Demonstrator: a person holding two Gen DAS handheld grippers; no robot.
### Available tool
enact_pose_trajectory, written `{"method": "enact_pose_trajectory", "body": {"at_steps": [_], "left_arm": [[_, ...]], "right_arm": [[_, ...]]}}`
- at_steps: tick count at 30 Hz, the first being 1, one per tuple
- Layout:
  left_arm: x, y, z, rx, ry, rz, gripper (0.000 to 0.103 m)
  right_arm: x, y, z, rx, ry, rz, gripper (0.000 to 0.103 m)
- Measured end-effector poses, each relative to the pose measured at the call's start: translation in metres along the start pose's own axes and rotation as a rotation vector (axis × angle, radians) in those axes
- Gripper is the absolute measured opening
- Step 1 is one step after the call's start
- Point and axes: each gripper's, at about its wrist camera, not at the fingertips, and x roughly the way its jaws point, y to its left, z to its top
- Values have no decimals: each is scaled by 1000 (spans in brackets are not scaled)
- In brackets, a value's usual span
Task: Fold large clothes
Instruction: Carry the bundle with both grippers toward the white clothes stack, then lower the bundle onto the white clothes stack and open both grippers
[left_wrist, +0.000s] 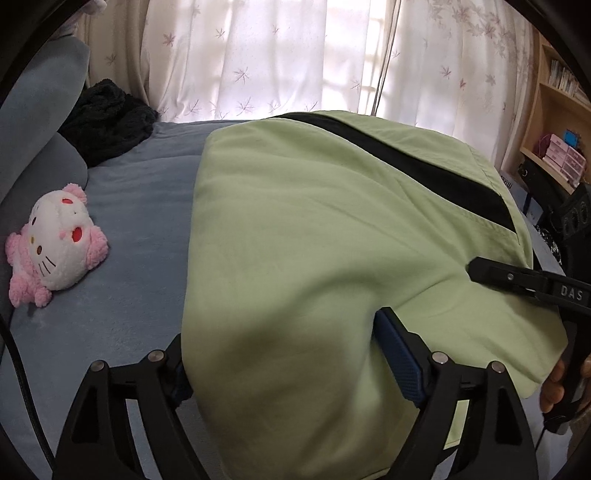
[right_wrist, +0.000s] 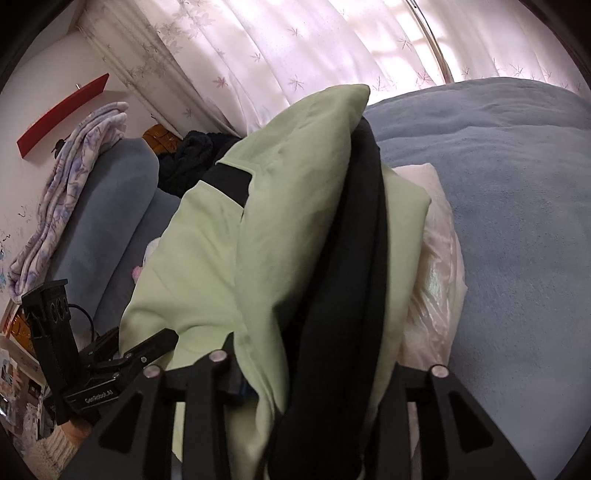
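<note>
Blue-grey blanket (left_wrist: 140, 206) covers the bed, white leaf-print curtains (left_wrist: 280, 55) behind. Light green garment (left_wrist: 303, 236) with a black stripe (left_wrist: 436, 162) is held up over the bed, bunched between both grippers, its far end resting on the blanket. A dark knit pile (left_wrist: 107, 118) sits at the bed's far left corner, and a pink-white cat plush (left_wrist: 55, 247) lies on the blanket left of the garment. Left gripper (left_wrist: 295, 365) has fingers spread wide around a thick fold, pads pressing the cloth from both sides. Right gripper (right_wrist: 314, 373) is clamped on green and black layers. A clear plastic bag (right_wrist: 439, 280) lies under the garment on the right.
</note>
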Motion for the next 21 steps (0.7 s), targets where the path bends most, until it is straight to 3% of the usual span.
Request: {"method": "enact_pose_trajectory", "body": {"at_steps": [1, 3, 6, 9, 12, 15, 17, 21], "left_arm": [[-2, -1, 1, 0, 6, 5, 84], [-8, -3, 3, 3, 21, 31, 84], [-28, -9, 7, 15, 9, 72, 84], [-52, -6, 21, 26, -65, 151, 83], [-67, -6, 33, 36, -92, 199, 78], [-68, -10, 38, 54, -83, 230, 63], [-62, -15, 37, 56, -69, 230, 57], [-37, -23, 34, 53, -47, 246, 56]], "right_arm": [[-1, 3, 1, -11, 15, -23, 50], [-8, 7, 7, -34, 48, -92, 54], [-24, 12, 23, -46, 65, -130, 54], [-46, 14, 36, -58, 57, -145, 54], [-62, 26, 45, -94, 3, -189, 54], [-74, 42, 51, -139, -118, -281, 54], [-76, 51, 51, -157, -171, -261, 54], [-51, 64, 56, -185, -192, -240, 54]]}}
